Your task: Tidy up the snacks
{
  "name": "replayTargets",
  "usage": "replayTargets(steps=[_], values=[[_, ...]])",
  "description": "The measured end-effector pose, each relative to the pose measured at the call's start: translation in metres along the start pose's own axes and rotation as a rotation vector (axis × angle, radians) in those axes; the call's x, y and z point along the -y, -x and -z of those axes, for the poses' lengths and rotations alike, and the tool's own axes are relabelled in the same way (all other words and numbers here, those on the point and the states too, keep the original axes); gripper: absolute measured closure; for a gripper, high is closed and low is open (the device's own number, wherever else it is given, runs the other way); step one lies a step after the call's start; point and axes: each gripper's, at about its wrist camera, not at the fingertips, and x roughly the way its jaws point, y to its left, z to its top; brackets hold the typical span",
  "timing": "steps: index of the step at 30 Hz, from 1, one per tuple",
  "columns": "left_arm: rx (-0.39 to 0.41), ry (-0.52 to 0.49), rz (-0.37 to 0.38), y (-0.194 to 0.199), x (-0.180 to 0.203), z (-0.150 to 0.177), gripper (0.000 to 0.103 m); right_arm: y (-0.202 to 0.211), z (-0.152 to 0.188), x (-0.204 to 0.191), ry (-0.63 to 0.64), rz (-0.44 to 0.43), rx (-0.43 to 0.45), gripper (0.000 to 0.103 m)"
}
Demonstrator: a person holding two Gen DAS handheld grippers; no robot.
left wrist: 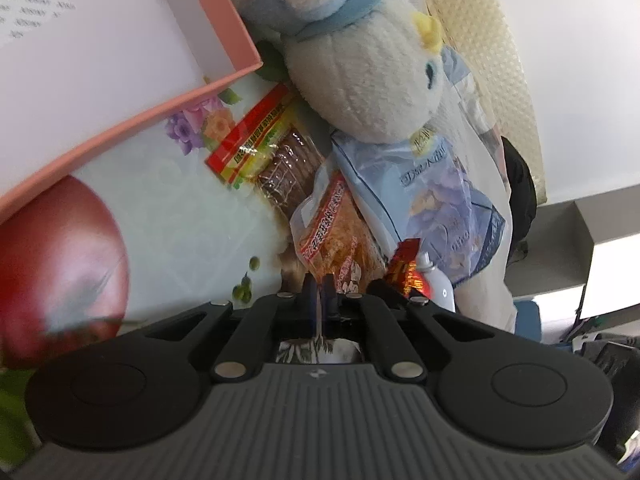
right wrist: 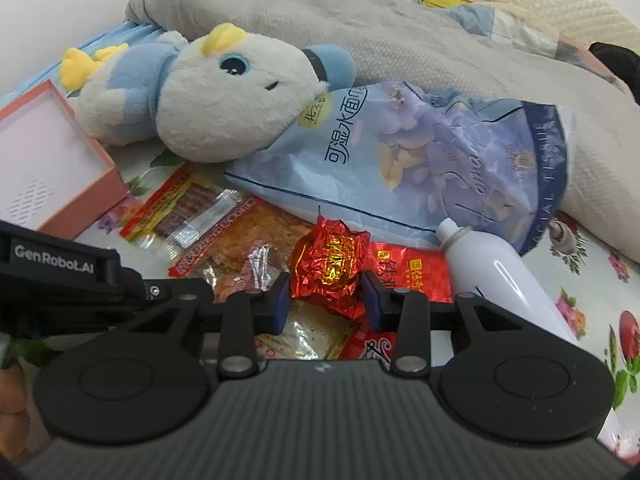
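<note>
My left gripper (left wrist: 319,290) is shut on the lower edge of a clear orange snack packet (left wrist: 336,232), which lies on the flowered cloth. Beside it lies a red-and-yellow packet of brown sticks (left wrist: 264,148). In the right wrist view my right gripper (right wrist: 326,300) holds a crumpled red foil snack (right wrist: 328,268), with both pads touching its sides. A flat red packet (right wrist: 412,272) lies under that snack. The orange packet (right wrist: 256,232) and the stick packet (right wrist: 180,208) lie to its left. The left gripper's black body (right wrist: 60,264) reaches in from the left edge.
An open pink box (left wrist: 120,60) (right wrist: 48,168) stands at the left. A white-and-blue plush toy (right wrist: 208,96) and a blue tissue pack (right wrist: 420,160) lie behind the snacks. A white bottle (right wrist: 500,276) lies at the right. A grey blanket (right wrist: 360,32) fills the back.
</note>
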Motion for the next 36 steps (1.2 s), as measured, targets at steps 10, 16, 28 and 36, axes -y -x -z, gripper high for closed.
replayTargets(steps=[10, 16, 28, 36], values=[[-0.008, -0.082, -0.017, 0.056, 0.012, 0.026, 0.102, 0.058, 0.025, -0.016, -0.031, 0.014, 0.021, 0.064], [-0.027, -0.113, -0.031, 0.101, 0.005, 0.042, 0.102, 0.095, 0.058, -0.032, -0.099, 0.009, 0.020, 0.064], [-0.080, -0.338, -0.161, 0.177, 0.003, 0.065, 0.102, 0.153, 0.126, -0.080, -0.146, 0.058, 0.063, 0.064], [-0.120, -0.405, -0.211, 0.204, -0.010, 0.094, 0.102, 0.185, 0.167, -0.105, -0.156, 0.063, 0.051, 0.064]])
